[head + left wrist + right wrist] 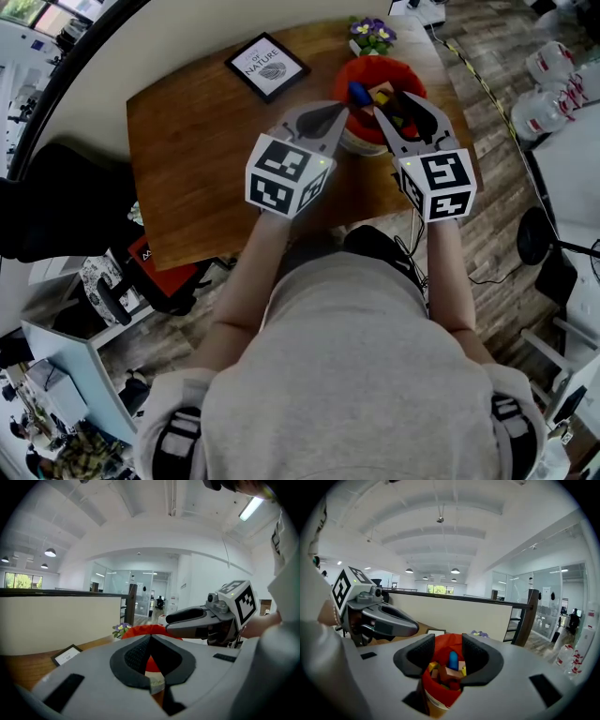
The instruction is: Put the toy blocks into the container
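Note:
A red container point(349, 77) stands at the far right of the wooden table point(197, 169). Several toy blocks point(382, 95) lie in it, among them a blue one point(359, 92). My right gripper point(398, 103) hovers over the container's near rim, open, with nothing between its pads. In the right gripper view, the container point(440, 690) and the blue block point(453, 660) show through the gap of the right gripper point(449, 640). My left gripper point(339, 108) is shut and empty, its tip at the container's left edge. In the left gripper view, the container point(139, 631) sits just past the left gripper point(150, 637).
A framed print point(267, 66) lies at the table's far edge, left of the container. A small pot of purple flowers point(372, 35) stands behind the container. White jugs point(553, 89) sit on the floor to the right. A black chair point(47, 202) is left of the table.

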`<state>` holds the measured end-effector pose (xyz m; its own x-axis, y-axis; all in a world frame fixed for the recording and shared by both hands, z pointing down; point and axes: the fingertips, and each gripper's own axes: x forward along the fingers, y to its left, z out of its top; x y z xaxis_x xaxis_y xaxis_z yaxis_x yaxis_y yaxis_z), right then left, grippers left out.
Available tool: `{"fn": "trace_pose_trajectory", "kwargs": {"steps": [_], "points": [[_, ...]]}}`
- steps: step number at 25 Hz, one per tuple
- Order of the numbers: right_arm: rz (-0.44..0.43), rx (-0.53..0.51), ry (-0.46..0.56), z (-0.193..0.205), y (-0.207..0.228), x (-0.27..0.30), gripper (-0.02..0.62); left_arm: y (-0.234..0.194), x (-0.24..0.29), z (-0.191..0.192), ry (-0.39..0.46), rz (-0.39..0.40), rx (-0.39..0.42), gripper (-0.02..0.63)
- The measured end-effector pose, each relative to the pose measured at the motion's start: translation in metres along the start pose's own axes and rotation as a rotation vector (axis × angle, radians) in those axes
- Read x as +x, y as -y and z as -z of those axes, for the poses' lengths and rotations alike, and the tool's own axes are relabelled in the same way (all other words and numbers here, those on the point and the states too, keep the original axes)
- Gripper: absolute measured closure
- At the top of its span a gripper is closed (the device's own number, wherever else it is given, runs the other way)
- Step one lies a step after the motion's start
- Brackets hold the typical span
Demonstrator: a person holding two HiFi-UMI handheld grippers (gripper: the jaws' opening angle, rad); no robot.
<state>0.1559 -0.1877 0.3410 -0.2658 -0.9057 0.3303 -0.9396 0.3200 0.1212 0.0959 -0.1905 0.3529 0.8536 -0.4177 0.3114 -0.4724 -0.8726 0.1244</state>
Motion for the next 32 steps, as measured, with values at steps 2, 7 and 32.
{"fn": "trace_pose_trajectory", "kwargs": {"steps": [2,7,32], "points": [[-0.035,-0.009,0.007,-0.003,-0.012,0.003,0.405,-0.003,-0.005,0.0,0.003,-0.015,0.002,0.592],[-0.125,-0.021,0.028,-0.013,-0.043,0.008,0.408,-0.01,-0.022,0.003,-0.007,-0.057,0.018,0.592],[-0.418,-0.038,0.026,-0.003,-0.13,0.02,0.504,-0.029,-0.083,0.049,-0.036,-0.252,-0.076,0.592]]}}
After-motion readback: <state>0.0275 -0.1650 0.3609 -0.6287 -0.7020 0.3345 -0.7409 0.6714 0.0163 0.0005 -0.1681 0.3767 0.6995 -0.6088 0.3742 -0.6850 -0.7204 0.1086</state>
